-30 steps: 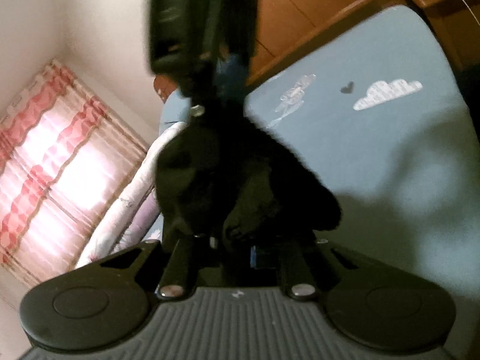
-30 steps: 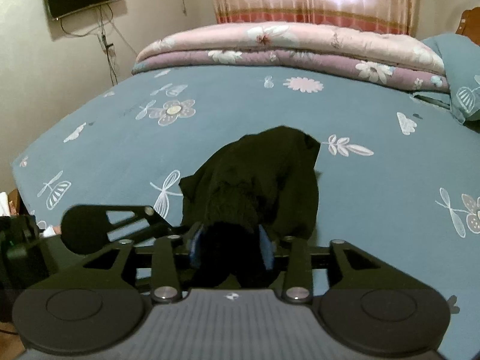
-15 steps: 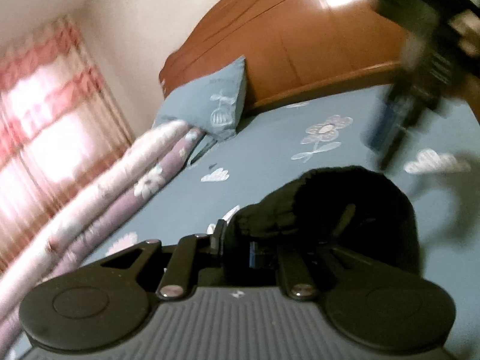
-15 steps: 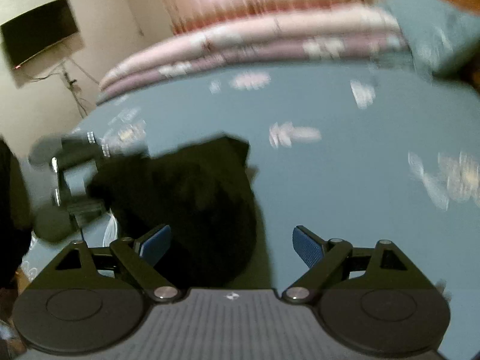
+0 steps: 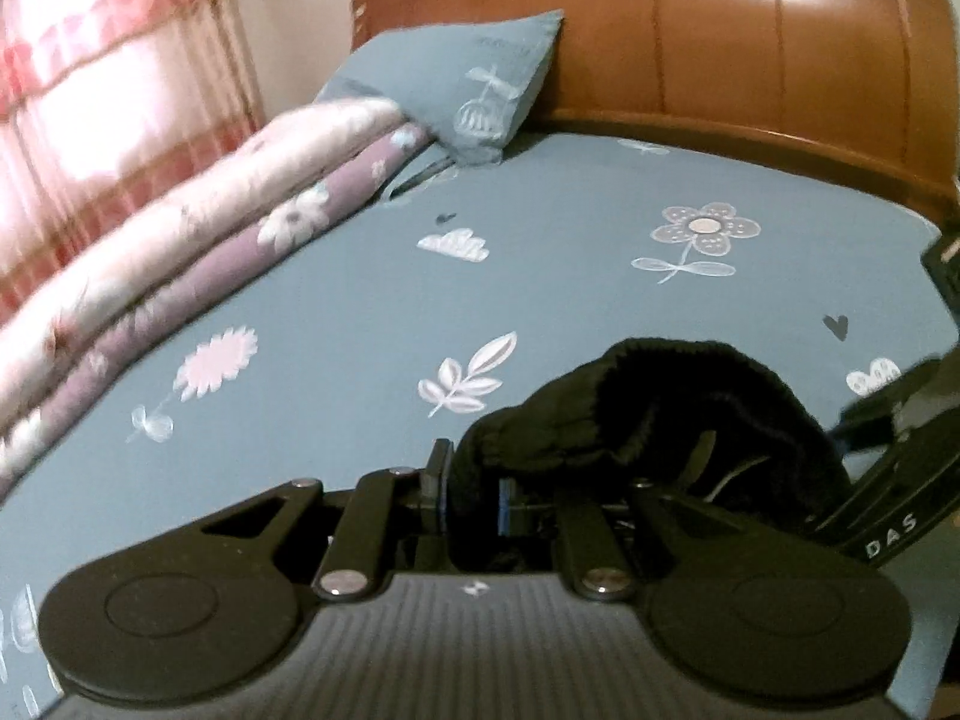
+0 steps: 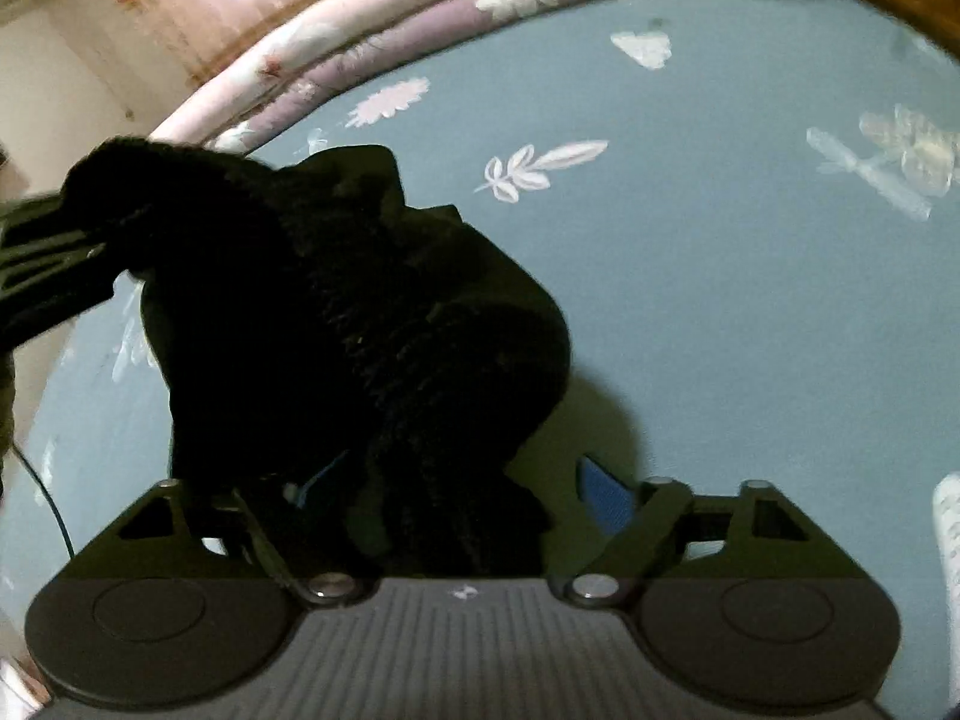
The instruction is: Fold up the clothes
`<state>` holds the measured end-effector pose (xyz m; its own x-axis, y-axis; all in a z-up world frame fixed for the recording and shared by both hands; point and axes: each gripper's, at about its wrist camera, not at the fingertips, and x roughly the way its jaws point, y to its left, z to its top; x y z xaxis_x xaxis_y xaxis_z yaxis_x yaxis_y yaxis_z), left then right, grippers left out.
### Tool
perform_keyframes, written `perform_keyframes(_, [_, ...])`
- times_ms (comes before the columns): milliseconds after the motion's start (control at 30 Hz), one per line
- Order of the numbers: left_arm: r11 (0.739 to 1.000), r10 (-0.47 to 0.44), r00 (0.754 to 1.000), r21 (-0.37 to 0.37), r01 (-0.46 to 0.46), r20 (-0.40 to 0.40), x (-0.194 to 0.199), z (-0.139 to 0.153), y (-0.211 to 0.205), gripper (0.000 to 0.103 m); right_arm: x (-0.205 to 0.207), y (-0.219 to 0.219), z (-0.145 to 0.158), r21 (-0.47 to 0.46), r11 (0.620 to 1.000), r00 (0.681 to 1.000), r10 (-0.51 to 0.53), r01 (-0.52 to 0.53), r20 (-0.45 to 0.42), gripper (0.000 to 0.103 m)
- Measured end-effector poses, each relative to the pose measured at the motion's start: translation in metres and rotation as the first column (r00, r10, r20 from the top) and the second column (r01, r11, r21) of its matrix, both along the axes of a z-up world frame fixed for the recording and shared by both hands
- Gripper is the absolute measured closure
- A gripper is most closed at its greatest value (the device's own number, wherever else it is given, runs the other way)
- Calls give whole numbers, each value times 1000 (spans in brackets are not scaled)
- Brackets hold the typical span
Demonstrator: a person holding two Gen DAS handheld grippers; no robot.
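**Mia:** What is the left gripper [image 5: 471, 495] doing?

**Dad:** Its two fingers are pinched tight on a bit of the black sweater [image 5: 660, 414]. The rest of the sweater sits in a soft heap just in front of it and to its right, on the blue bed sheet [image 5: 540, 276].

**Mia:** And the right gripper [image 6: 462, 498]?

**Dad:** Its fingers are spread wide. You can see one blue pad [image 6: 606, 495] off to the side, touching nothing. The sweater is bunched up right in front of it and runs off to its left, but it is not pinched there.

**Mia:** So only one side is holding on?

**Dad:** Yes. That is what could go wrong, I think. If the left one pulls now, the whole heap may slide along the sheet, because nothing holds the other end. Then it would get more scrunched, not flatter.

**Mia:** What if the right one just grabs?

**Dad:** The sweater is thick and lumpy there. It might catch many layers at once, and then the fold comes out crooked. It is all so dark that I cannot tell where an edge or a sleeve is.

**Mia:** Could it fall off the bed?

**Dad:** I can't tell how close the edge is. The pink blanket [image 5: 180, 228] is well away, ahead of the left gripper and off to its left, so that won't get in the way.
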<state>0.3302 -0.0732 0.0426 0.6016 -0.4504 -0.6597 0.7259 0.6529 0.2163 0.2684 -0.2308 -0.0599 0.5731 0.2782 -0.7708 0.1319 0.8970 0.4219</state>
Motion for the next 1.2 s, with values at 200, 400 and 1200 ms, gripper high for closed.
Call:
perform_keyframes(200, [999, 28, 997, 44, -25, -72, 17, 10, 10, 91, 23, 15, 20, -143, 989, 989, 16, -38, -147, 75])
perform_keyframes(400, [991, 42, 991, 128, -25, -127, 15, 31, 19, 92, 33, 16, 70, -151, 978, 970, 111, -146, -215, 79])
perform_keyframes(1200, [923, 380, 915, 119, -366, -137, -62, 157, 98, 86, 62, 47, 237, -242, 711, 750, 620, -661, -228, 82])
